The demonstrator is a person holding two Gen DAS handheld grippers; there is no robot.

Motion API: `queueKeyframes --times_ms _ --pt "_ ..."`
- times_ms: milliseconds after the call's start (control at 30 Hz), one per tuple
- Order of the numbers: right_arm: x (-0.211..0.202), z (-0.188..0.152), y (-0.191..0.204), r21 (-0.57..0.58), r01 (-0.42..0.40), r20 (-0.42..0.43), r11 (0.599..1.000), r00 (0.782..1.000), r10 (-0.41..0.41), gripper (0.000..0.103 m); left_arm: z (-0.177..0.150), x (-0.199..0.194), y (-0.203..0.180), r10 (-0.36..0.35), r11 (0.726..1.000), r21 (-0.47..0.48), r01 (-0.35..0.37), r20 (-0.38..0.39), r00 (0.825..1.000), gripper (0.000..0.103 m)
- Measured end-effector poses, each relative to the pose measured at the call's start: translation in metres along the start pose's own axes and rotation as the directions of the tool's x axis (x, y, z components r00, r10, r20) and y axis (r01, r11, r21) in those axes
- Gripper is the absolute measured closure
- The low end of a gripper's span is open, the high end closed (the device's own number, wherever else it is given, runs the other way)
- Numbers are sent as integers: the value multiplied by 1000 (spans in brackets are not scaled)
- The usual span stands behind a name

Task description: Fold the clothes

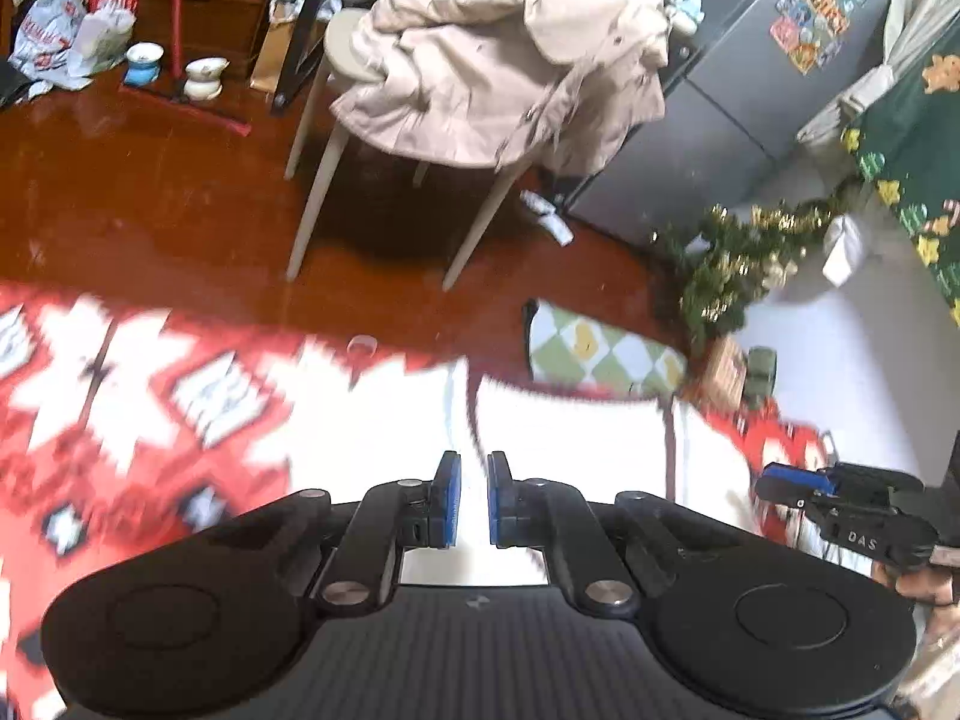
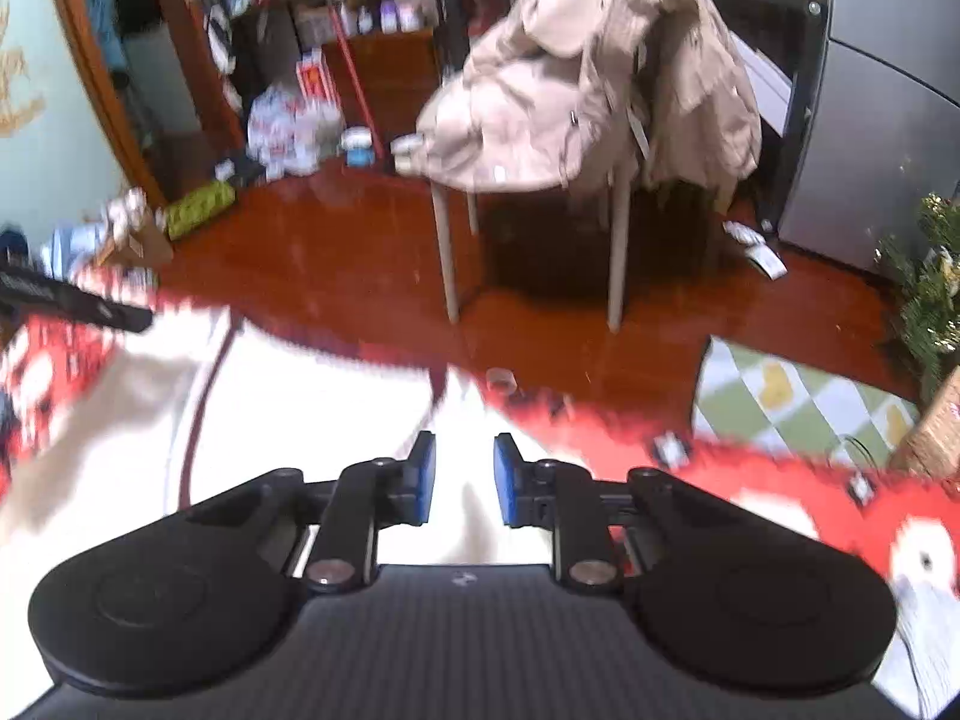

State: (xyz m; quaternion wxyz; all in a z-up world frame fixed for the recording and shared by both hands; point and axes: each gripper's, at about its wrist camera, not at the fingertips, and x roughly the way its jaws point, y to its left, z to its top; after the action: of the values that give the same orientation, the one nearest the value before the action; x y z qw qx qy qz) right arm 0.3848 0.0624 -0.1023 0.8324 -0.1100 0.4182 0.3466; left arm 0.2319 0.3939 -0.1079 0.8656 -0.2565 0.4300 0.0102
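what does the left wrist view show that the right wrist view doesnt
Only the left wrist view shows the fridge magnets, the two small pots on the floor, and the right gripper from the side.

Only the right wrist view shows the cluttered shelves, the green bundle by the door frame, and the left gripper's tip at the left edge.

Both share the chair draped with a beige coat, the white garment on the red patterned blanket, the checked mat and the tinsel tree.

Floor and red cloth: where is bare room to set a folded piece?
Free: the red patterned cloth left of the white garment, and wooden floor before the chair. Crowded: shelf clutter, tinsel corner.
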Motion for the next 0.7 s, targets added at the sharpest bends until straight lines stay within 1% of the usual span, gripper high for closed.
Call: queueKeyframes --times_ms 33,133,200,233,300,333,433,500,533,567,700 --pt "-3 -10 0 -17 6 -19 1000 1000 -6 82 -9 -3 3 5 1000 2 -5 -10 1000 96" --pt "-2 -29 -9 -32 54 -13 998 998 -54 83 -25 1 14 41 999 1 -41 -25 999 96" --pt "4 -28 -22 14 78 25 997 997 -79 82 -30 4 20 50 999 -10 -50 -31 998 96" --pt "9 -25 -26 16 85 31 996 996 -85 81 -30 5 22 46 999 -13 -47 -30 998 96" --pt "18 -19 -34 19 97 43 995 994 -98 75 -29 7 25 40 999 -13 -41 -25 999 96" --pt "22 -18 -35 3 92 35 996 995 -92 71 -28 8 26 37 999 -10 -38 -22 999 96" --pt "34 -16 -36 -38 59 15 998 998 -58 70 -23 13 27 28 1000 -3 -28 -20 999 96" --pt "42 -13 -36 -59 48 13 997 999 -47 72 -22 15 28 21 1000 -1 -21 -15 1000 96" --pt "47 -10 -36 -58 42 14 997 999 -41 83 -22 15 28 19 1000 0 -19 -13 1000 96" --pt "49 -10 -36 -55 52 18 997 999 -51 99 -21 16 28 17 1000 0 -17 -11 1000 96" --pt "54 -8 -37 -45 92 30 995 995 -91 99 -20 16 31 25 1000 3 -25 -2 1000 96"
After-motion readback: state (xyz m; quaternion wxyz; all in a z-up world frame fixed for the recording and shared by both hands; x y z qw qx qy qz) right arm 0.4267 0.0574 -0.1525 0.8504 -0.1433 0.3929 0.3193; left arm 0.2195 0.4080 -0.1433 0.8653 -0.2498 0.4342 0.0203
